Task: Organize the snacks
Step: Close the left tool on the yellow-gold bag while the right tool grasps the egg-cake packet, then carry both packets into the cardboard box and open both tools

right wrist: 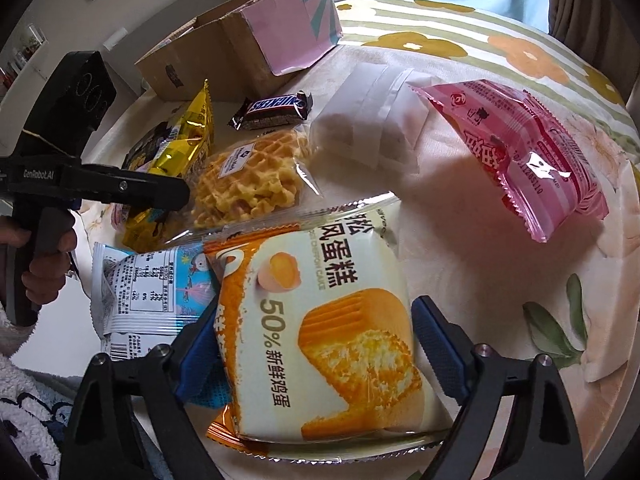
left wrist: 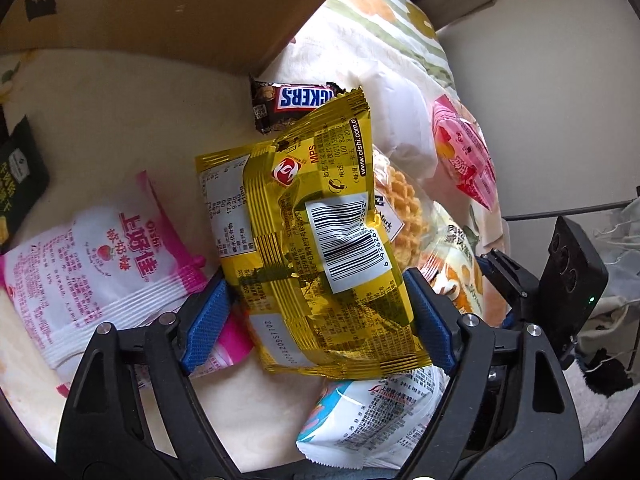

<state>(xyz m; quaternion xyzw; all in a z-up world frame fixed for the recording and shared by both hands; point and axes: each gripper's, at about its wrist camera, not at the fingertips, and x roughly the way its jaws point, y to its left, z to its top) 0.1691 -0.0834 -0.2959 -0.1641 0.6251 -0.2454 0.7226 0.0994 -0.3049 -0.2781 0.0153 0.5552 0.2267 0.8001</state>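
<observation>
A yellow foil snack packet [left wrist: 320, 248] with a barcode sits tilted between the blue pads [left wrist: 208, 316] of my left gripper [left wrist: 320, 316], which is shut on its sides. In the right wrist view the same yellow packet [right wrist: 192, 128] stands on edge beside the left gripper's black fingers [right wrist: 160, 194]. An orange and cream cake packet [right wrist: 320, 320] lies between the pads of my right gripper [right wrist: 318, 344], and both pads press on its edges. It partly covers a blue and white packet [right wrist: 148, 292].
An open cardboard box [right wrist: 224, 52] stands at the back. Around it lie a Snickers bar [right wrist: 272, 110], a bagged waffle [right wrist: 248, 184], a white paper bag [right wrist: 372, 120], a pink packet [right wrist: 528, 152] and a pink and white packet [left wrist: 104, 268]. A hand [right wrist: 44, 268] holds the left gripper.
</observation>
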